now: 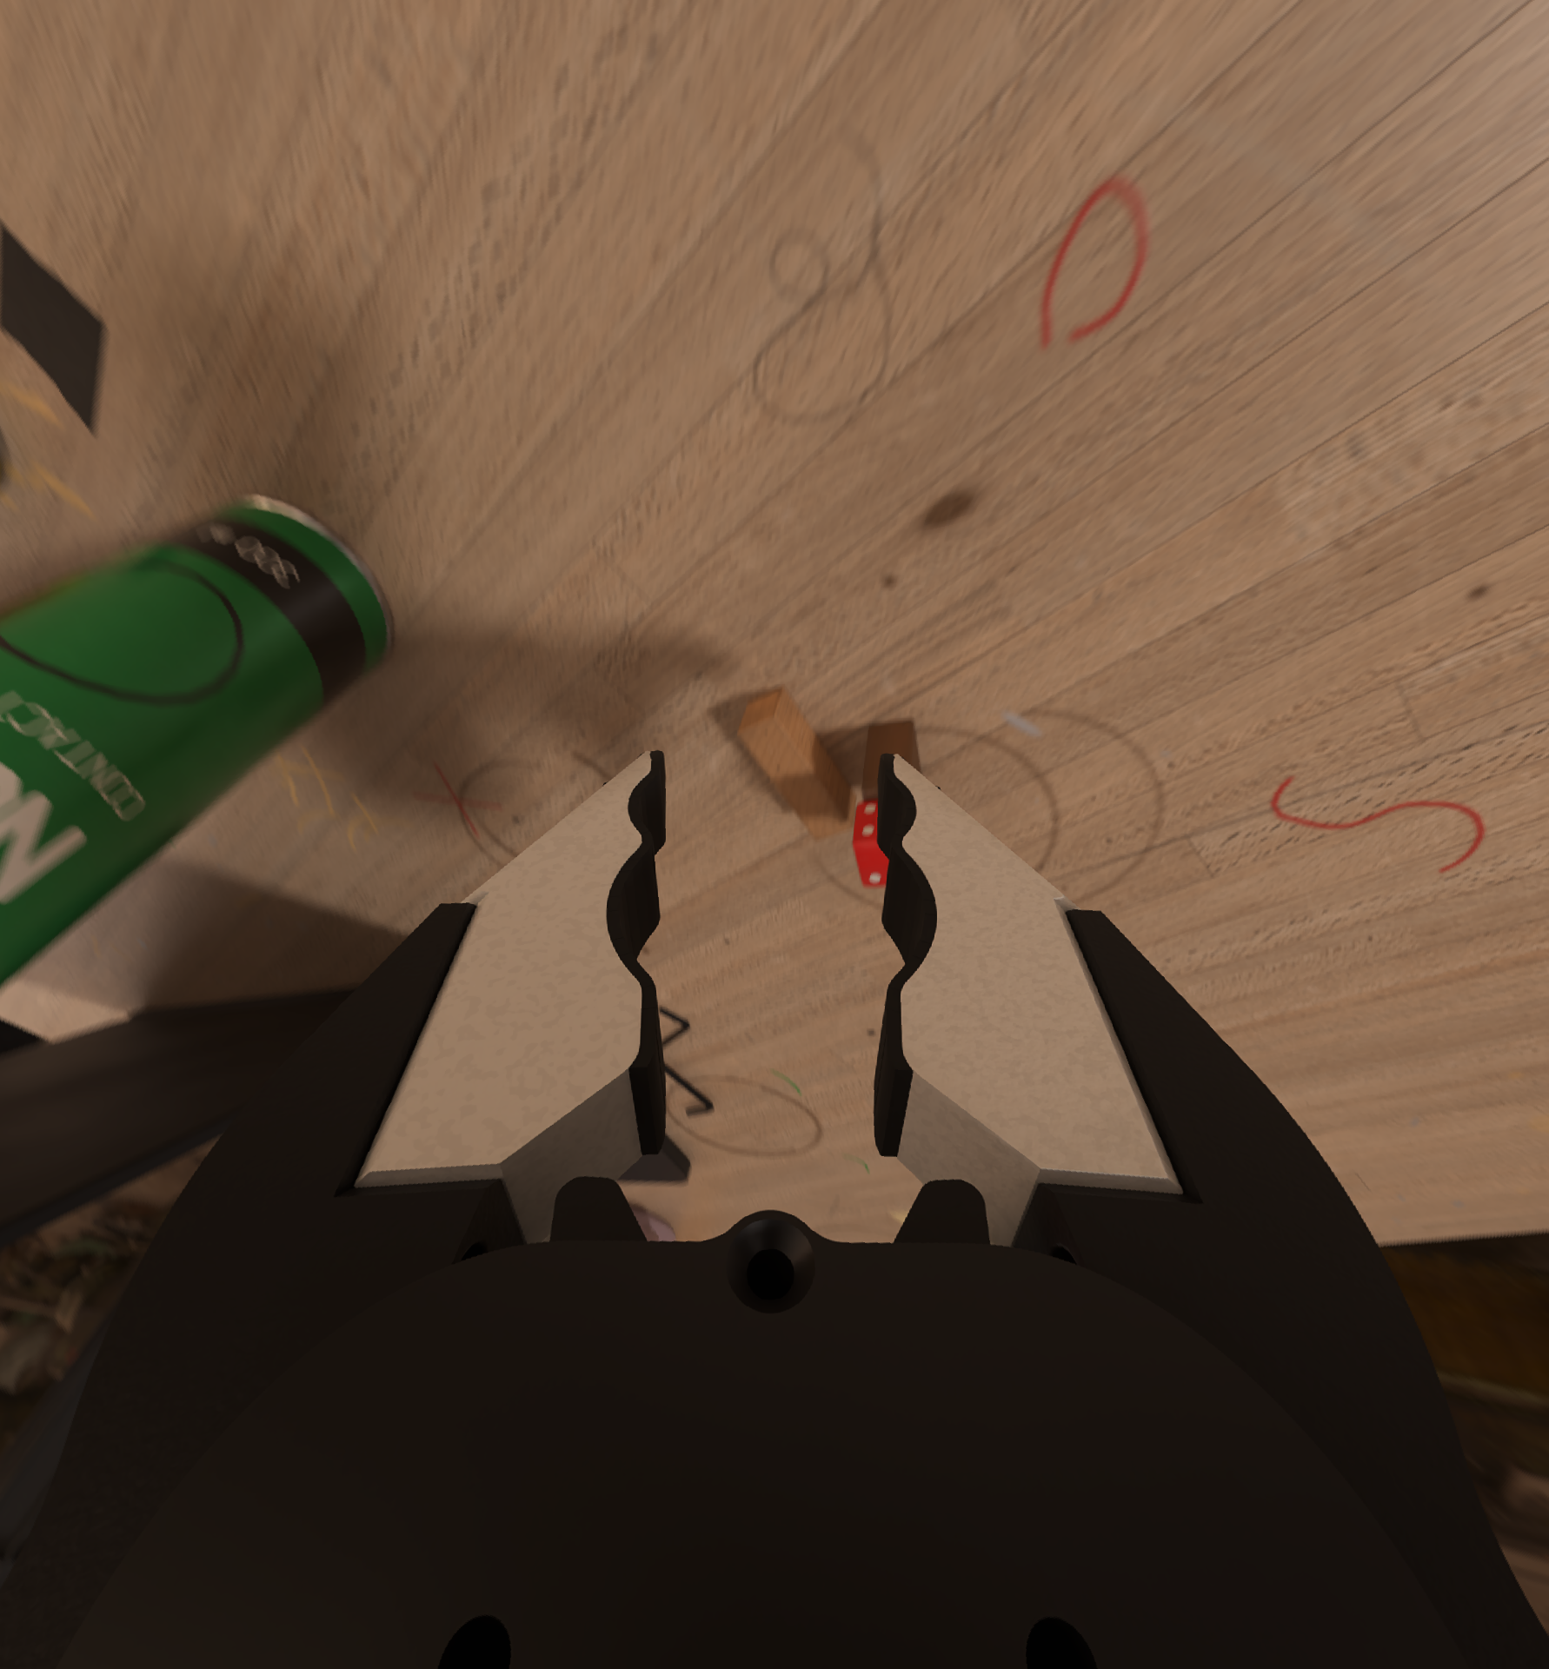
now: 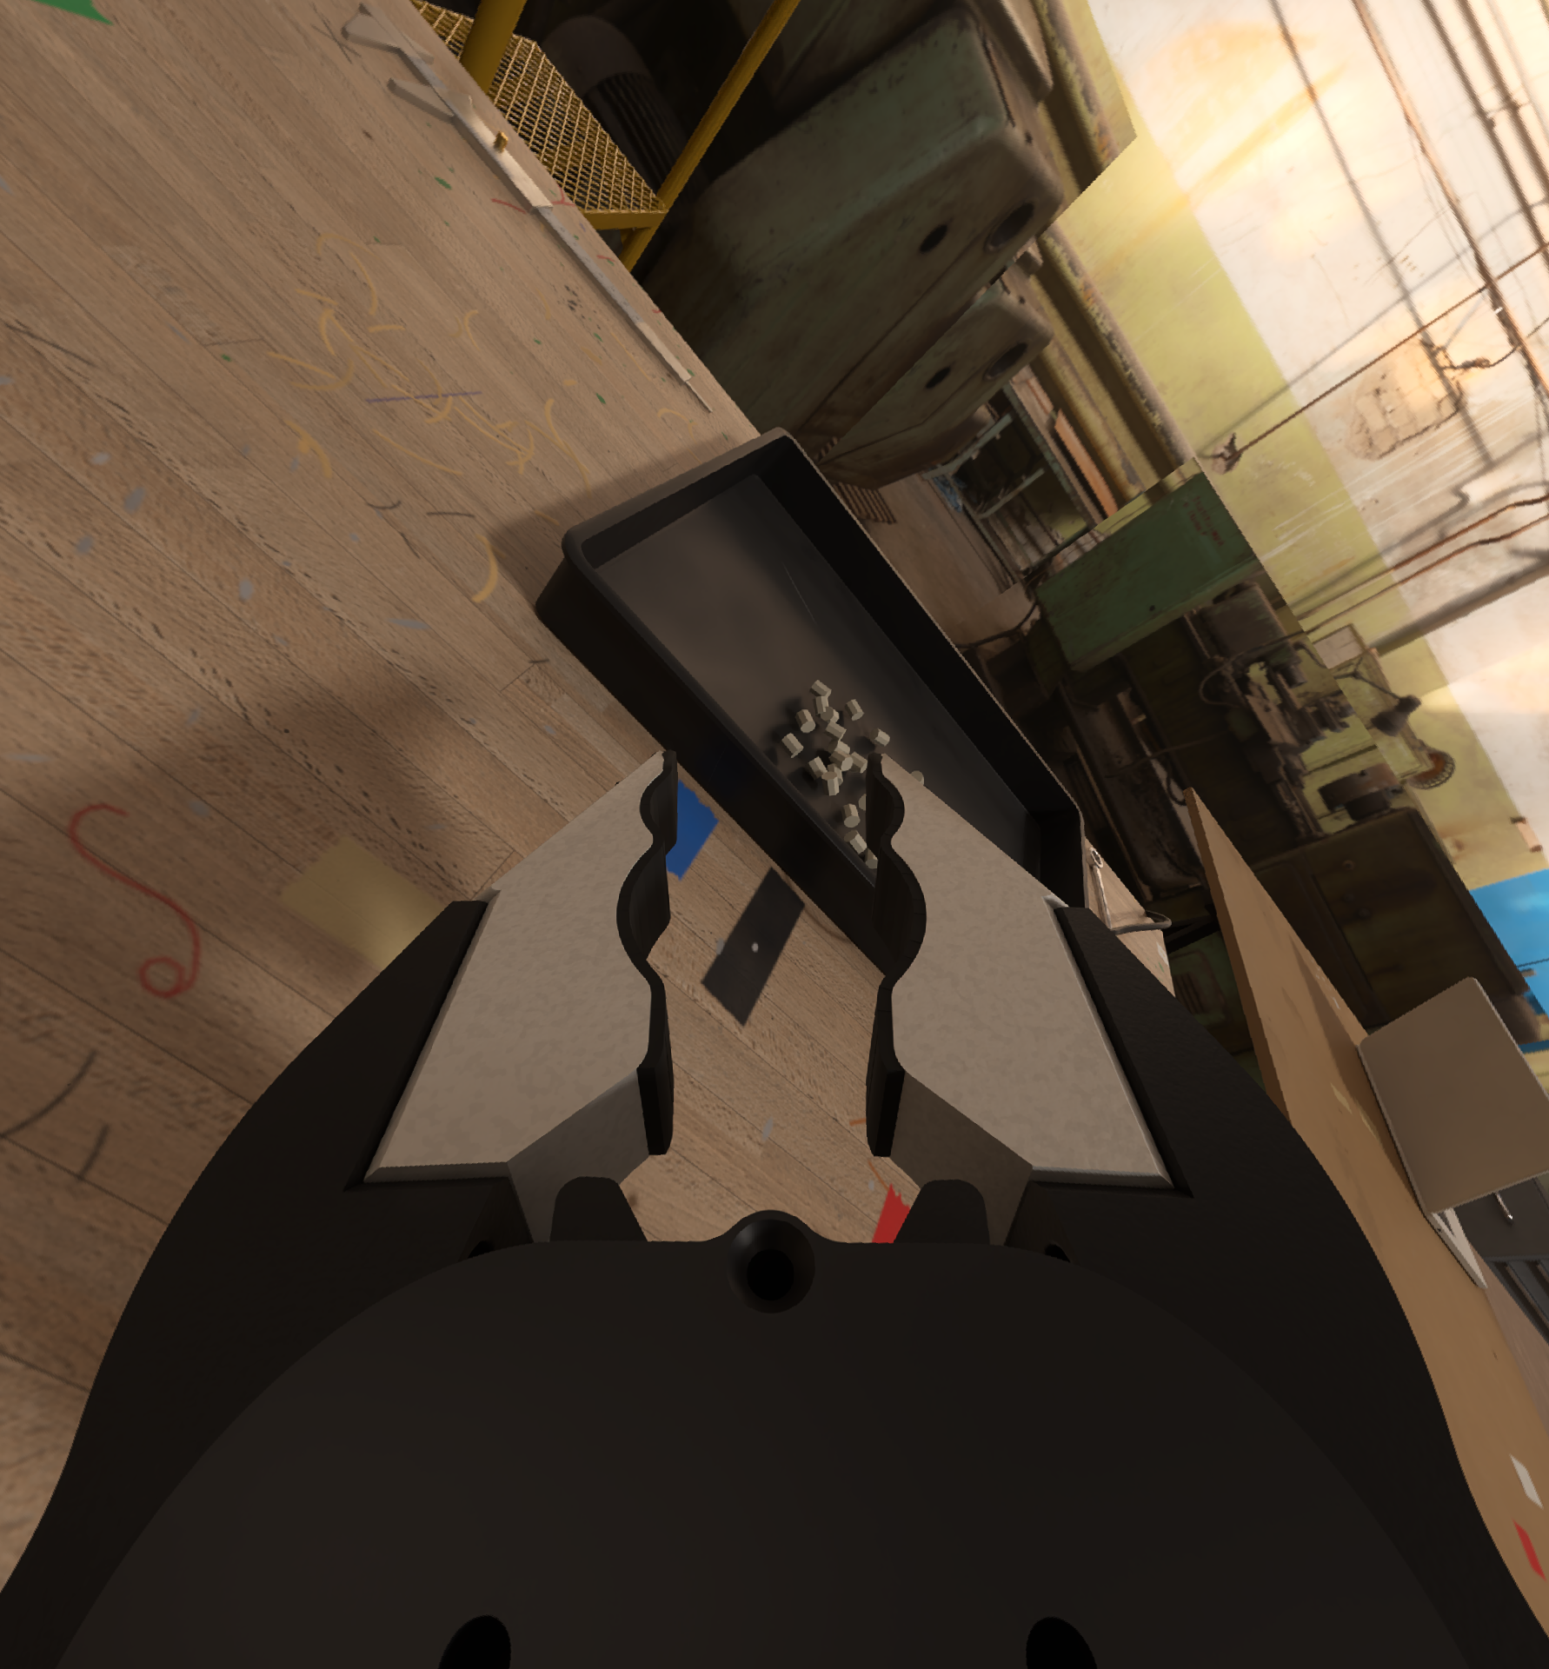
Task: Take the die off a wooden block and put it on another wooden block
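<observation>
1. Wooden table (image 1: 1204, 632), scribbled with red and grey marks; workshop machinery beyond its edge.
2. Left tool (image 1: 771, 768): jaws apart, holding nothing, above the table.
3. Red die (image 1: 867, 844): appears to lie on the table, partly behind the left tool's fingertip, just beside two wooden blocks: light block (image 1: 789, 763), dark block (image 1: 888, 741).
4. Green can (image 1: 121, 722): left, blurred.
5. Right tool (image 2: 771, 768): jaws apart, empty.
6. Black tray (image 2: 662, 578): holds small white pieces.

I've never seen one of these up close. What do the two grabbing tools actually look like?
Both look identical: each hand-held gripper, left and right, has a rounded matte black body, two pale grey wedge-shaped fingers edged with wavy black pads, and no visible cables.
</observation>
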`<state>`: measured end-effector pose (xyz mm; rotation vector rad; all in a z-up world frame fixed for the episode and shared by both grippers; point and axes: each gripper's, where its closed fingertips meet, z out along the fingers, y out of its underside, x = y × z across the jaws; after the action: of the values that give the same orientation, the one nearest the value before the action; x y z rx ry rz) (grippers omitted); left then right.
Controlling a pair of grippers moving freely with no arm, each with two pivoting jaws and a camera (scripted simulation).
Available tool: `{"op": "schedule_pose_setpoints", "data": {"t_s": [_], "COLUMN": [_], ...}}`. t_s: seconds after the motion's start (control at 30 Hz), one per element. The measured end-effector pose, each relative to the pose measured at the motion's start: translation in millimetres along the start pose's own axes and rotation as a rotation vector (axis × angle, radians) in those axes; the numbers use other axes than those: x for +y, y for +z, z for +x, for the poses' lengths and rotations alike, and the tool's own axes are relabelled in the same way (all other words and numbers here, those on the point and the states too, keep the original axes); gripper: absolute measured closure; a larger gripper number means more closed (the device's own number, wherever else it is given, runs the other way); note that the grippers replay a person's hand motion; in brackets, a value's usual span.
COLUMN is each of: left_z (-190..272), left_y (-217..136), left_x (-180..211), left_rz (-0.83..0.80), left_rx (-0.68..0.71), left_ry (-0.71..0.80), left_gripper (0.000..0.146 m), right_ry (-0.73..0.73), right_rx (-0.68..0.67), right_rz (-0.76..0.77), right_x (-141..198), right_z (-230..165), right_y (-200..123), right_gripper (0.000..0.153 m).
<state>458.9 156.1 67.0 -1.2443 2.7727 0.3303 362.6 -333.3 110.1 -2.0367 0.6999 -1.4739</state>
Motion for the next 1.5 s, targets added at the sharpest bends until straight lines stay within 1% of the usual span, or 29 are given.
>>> {"op": "schedule_pose_setpoints", "data": {"t_s": [0.1, 0.2, 0.23, 0.3, 0.33, 0.4, 0.5, 0.57, 0.7, 0.8, 0.9, 0.97, 1.03, 1.13, 1.17, 1.27, 1.33, 1.43, 1.5], "left_z": [8, 11, 11, 8, 7, 10, 16, 21, 46, 64, 62, 53, 47, 38, 36, 30, 28, 24, 24], "left_y": [-4, -3, -1, 0, 0, -1, 0, 2, 6, 7, 10, 14, 15, 16, 18, 20, 17, 12, 11], "left_x": [-19, -26, -26, -16, -9, 6, 19, 17, 3, -12, -11, 4, 18, 32, 35, 43, 45, 47, 51], "left_rz": [0.075, 0.088, 0.086, 0.041, 0.012, -0.027, -0.065, -0.071, -0.079, -0.053, -0.082, -0.149, -0.195, -0.227, -0.246, -0.267, -0.231, -0.181, -0.185], "left_rx": [0.013, 0.001, 0.006, 0.004, 0.002, 0.025, 0.065, 0.100, 0.219, 0.273, 0.244, 0.204, 0.191, 0.186, 0.181, 0.176, 0.182, 0.174, 0.186], "left_ry": [0.059, 0.072, 0.062, 0.020, -0.018, -0.071, -0.089, -0.081, -0.024, 0.033, 0.004, -0.037, -0.104, -0.173, -0.187, -0.225, -0.242, -0.261, -0.280], "left_gripper": [0.099, 0.098, 0.096, 0.077, 0.074, 0.076, 0.093, 0.096, 0.092, 0.084, 0.078, 0.076, 0.079, 0.098, 0.101, 0.104, 0.105, 0.108, 0.109], "right_ry": [-0.007, -0.004, -0.003, -0.002, -0.004, -0.010, -0.017, -0.021, -0.026, -0.026, -0.030, -0.036, -0.038, -0.047, -0.050, -0.036, -0.026, 0.016, 0.086], "right_rx": [-0.005, -0.004, -0.004, -0.008, -0.010, -0.016, -0.026, -0.030, -0.032, -0.033, -0.038, -0.039, -0.043, -0.046, -0.044, -0.040, -0.027, 0.051, 0.121], "right_rz": [-0.006, -0.004, -0.005, -0.007, -0.008, -0.010, -0.012, -0.014, -0.018, -0.017, -0.019, -0.021, -0.020, -0.022, -0.020, 0.006, 0.019, 0.003, -0.014], "right_x": [1, 1, 1, 2, 2, 2, 2, 3, 3, 3, 3, 3, 3, 2, 1, -4, -6, -4, -3], "right_z": [-1, -1, -1, -1, -2, -4, -6, -7, -8, -8, -9, -9, -10, -11, -10, -11, -10, 1, 15], "right_y": [1, 0, 0, 1, 1, 1, 2, 2, 2, 2, 2, 2, 2, 3, 3, 5, 6, 7, 5], "right_gripper": [0.111, 0.111, 0.111, 0.111, 0.111, 0.111, 0.111, 0.111, 0.111, 0.111, 0.110, 0.110, 0.111, 0.111, 0.111, 0.111, 0.111, 0.110, 0.109]}}
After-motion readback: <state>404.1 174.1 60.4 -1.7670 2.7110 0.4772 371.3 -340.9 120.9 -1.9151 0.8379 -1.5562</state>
